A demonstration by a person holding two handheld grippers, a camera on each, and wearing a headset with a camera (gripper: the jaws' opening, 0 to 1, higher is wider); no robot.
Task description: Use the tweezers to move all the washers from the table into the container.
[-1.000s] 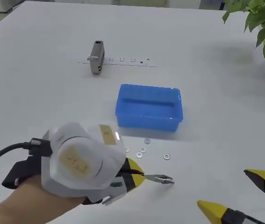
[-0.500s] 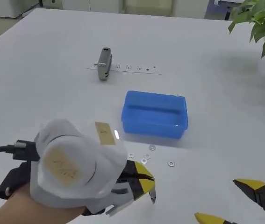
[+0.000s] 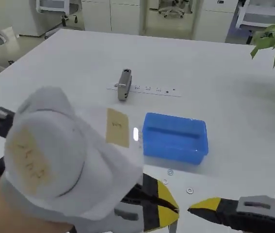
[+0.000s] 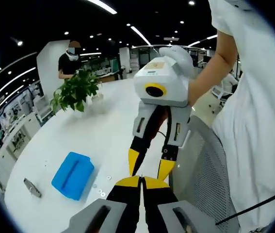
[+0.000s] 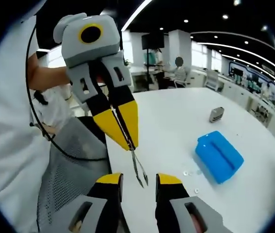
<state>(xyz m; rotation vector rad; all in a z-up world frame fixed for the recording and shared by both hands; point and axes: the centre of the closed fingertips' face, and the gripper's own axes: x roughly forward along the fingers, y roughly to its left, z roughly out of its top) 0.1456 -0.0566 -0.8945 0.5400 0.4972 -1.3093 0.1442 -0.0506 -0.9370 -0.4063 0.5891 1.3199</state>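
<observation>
Steel tweezers (image 5: 137,167) are clamped in your left gripper's (image 5: 130,144) shut jaws. Your right gripper (image 5: 139,178) has its jaws apart. Washers (image 3: 170,172) lie just past the jaw tips, before the blue container (image 3: 176,136).

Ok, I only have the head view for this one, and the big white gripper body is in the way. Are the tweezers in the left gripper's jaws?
Observer: Yes. In the right gripper view, the left gripper is shut on the tweezers, which stick out past its yellow jaw ends.
Operator: And the right gripper, open or shut?
Observer: Open. The left gripper view looks straight at the right gripper, and its two yellow jaws stand apart.
Operator: Is anything pinched in the tweezers?
Observer: The right gripper view shows the prongs slightly apart. It is too small to tell whether anything sits between them.
</observation>
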